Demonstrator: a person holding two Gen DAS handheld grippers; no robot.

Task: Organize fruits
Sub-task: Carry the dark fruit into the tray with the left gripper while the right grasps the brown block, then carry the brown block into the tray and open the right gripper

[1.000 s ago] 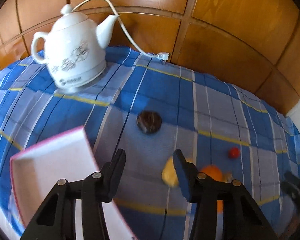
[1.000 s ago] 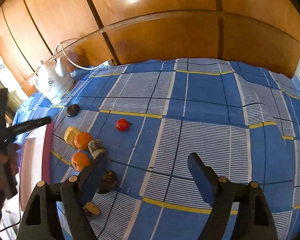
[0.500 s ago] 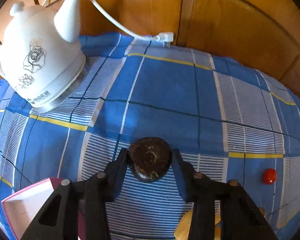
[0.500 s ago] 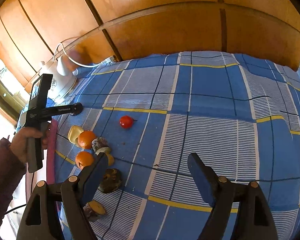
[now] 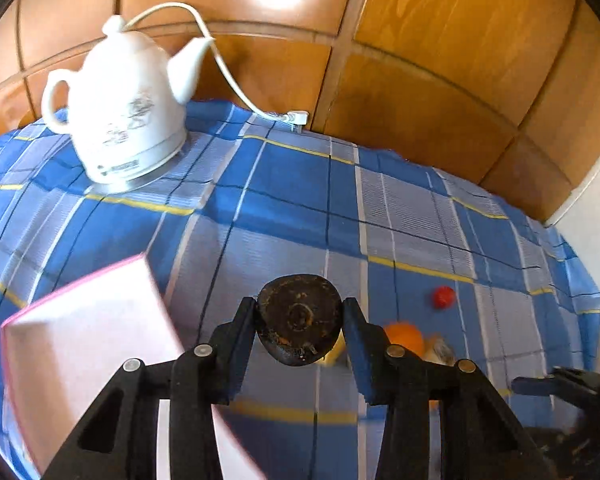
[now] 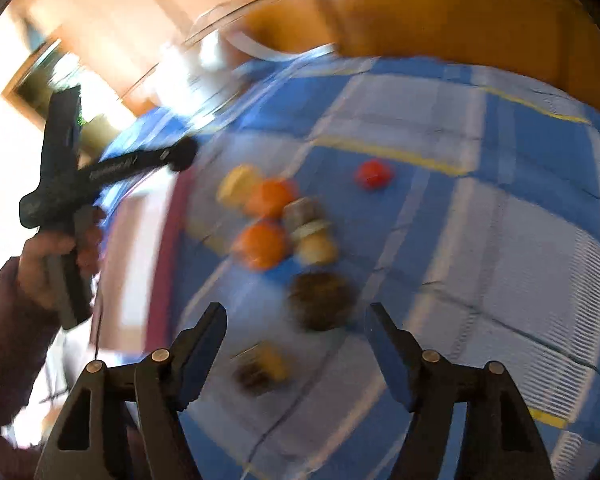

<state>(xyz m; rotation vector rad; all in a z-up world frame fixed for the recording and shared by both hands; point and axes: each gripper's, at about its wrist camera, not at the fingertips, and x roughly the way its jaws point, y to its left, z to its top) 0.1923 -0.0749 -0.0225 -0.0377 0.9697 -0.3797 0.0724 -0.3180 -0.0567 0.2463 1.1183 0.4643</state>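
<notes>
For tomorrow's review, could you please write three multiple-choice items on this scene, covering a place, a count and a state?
1. Where does the white kettle stand?
A. on the checked cloth
B. in the pink-rimmed tray
C. on the floor

2. How many small red fruits lie on the cloth?
A. one
B. three
C. none

3. What does the left hand-held gripper hold?
A. nothing
B. an orange fruit
C. a dark round fruit

Answers: 1 A, its base rests on the checked cloth. 2 A, a single small red fruit. 3 C, both pads press the dark round fruit.
</notes>
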